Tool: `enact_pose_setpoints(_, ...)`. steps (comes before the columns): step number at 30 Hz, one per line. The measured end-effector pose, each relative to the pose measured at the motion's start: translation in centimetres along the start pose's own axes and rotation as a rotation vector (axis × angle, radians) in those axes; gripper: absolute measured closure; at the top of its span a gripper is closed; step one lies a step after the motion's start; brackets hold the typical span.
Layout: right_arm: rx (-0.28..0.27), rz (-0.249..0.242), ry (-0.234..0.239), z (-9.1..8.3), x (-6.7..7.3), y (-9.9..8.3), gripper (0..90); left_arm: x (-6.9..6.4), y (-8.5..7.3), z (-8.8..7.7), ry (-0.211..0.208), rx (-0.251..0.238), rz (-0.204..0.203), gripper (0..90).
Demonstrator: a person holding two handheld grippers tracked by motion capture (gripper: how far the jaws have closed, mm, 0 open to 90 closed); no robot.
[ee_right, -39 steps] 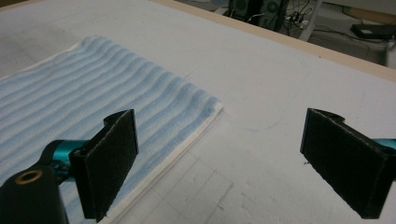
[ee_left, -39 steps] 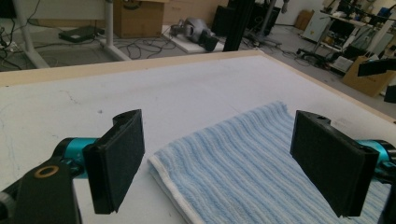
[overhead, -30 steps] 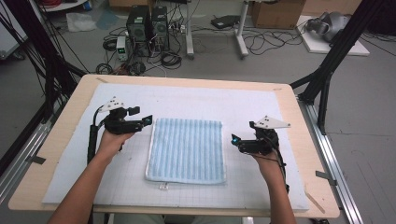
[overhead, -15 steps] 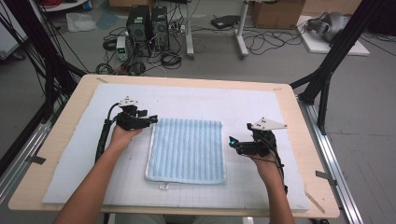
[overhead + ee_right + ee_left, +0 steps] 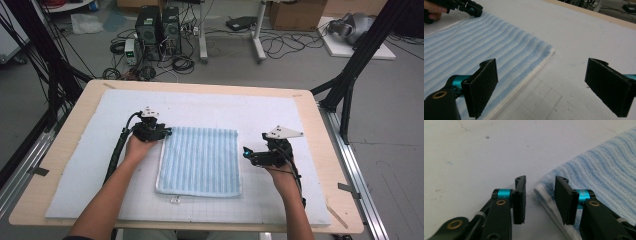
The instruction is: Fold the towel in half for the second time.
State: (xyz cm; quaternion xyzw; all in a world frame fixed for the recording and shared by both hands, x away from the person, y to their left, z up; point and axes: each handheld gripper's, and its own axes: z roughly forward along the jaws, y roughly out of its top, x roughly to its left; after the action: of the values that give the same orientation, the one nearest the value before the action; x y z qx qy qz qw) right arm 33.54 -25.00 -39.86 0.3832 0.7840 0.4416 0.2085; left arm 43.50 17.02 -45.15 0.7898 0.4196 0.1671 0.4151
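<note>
towel: a light blue striped towel (image 5: pixel 200 160) lay flat in the middle of the white mat, white hem along its near and left edges, folded into a rough square.

towel corner: the far left corner (image 5: pixel 541 190) was the bit getting the attention. In the left gripper view it poked into the gap between the two black jaws, one jaw over the towel edge and the other over bare mat.

left gripper: the left gripper (image 5: pixel 161 133) sat right at that far left corner. Its jaws had just been closing and stood fairly narrow, but there was a visible gap on both sides of the hem, so not pinching yet as far as I could see.

right gripper: the right gripper (image 5: pixel 248 153) hovered just beside the towel's right edge, about halfway down. Jaws wide apart, nothing between them; in the right gripper view one jaw hung over the towel, the other over the mat.

mat: the white mat (image 5: pixel 310 190) covered most of the table, faint grid lines on the near part.

table: a pale wooden table (image 5: pixel 345 200), with computer towers (image 5: pixel 160 25) and cables on the floor beyond its far side.
</note>
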Motion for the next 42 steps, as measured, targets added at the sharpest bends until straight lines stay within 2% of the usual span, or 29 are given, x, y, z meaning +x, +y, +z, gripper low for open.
enact_pose_setpoints(2, 0.009, -0.002, 0.002, 0.3, 0.1, 0.1, 10.5, -0.3, 0.0, 0.1, -0.019, -0.001, 0.033, 77.9)
enact_pose_setpoints(4, 0.015, -0.004, 0.001, 0.8, 0.1, 0.3, 10.5, -0.5, 0.0, 0.0, -0.017, 0.001, 0.065, 84.0)
enact_pose_setpoints(7, 0.028, 0.008, 0.003, 1.6, 0.0, 0.6, 10.5, -0.4, 0.0, 0.0, -0.028, -0.002, 0.056, 85.6)
enact_pose_setpoints(9, 0.054, 0.011, 0.007, 2.6, -0.2, 1.0, 10.5, -0.5, 0.0, 0.0, -0.026, 0.001, 0.065, 86.1)
enact_pose_setpoints(16, 0.103, 0.036, 0.018, 5.7, -1.4, 2.5, 11.1, -0.4, -0.1, 0.0, -0.032, -0.002, 0.059, 86.6)
enact_pose_setpoints(18, 0.114, 0.038, 0.011, 6.4, -1.8, 2.8, 17.5, -0.3, -0.1, 0.0, -0.035, -0.004, 0.057, 86.7)
enact_pose_setpoints(19, 0.117, 0.036, 0.008, 6.8, -1.9, 2.9, 19.5, -0.4, -0.1, 0.0, -0.039, -0.010, 0.046, 86.7)
enact_pose_setpoints(21, 0.133, 0.058, 0.010, 7.6, -2.3, 2.9, 21.1, -0.3, -0.1, 0.0, -0.044, -0.007, 0.050, 86.8)
enact_pose_setpoints(23, 0.139, 0.071, 0.011, 8.3, -2.5, 2.8, 29.1, -0.3, -0.1, 0.0, -0.048, -0.008, 0.049, 86.8)
enact_pose_setpoints(30, 0.220, 0.039, 0.028, 11.2, -2.1, 2.9, 46.3, -0.2, -0.1, -0.1, -0.061, -0.012, 0.043, 86.9)
enact_pose_setpoints(32, 0.245, 0.014, 0.037, 11.9, -1.9, 2.9, 51.4, -0.2, -0.1, -0.1, -0.067, -0.016, 0.037, 87.0)
enact_pose_setpoints(34, 0.260, 0.003, 0.042, 12.3, -1.7, 2.9, 60.2, -0.1, -0.1, -0.1, -0.073, -0.014, 0.044, 87.0)
enact_pose_setpoints(38, 0.273, -0.011, 0.053, 12.2, -1.5, 3.0, 82.6, 0.0, -0.1, -0.1, -0.078, -0.014, 0.030, 87.1)
enact_pose_setpoints(40, 0.278, -0.021, 0.047, 12.2, -1.5, 3.1, 85.5, 0.2, -0.1, -0.2, -0.086, -0.021, 0.012, 87.2)
enact_pose_setpoints(42, 0.276, -0.011, 0.046, 12.1, -1.5, 3.1, 86.2, 0.5, -0.1, -0.3, -0.098, -0.037, -0.024, 87.2)
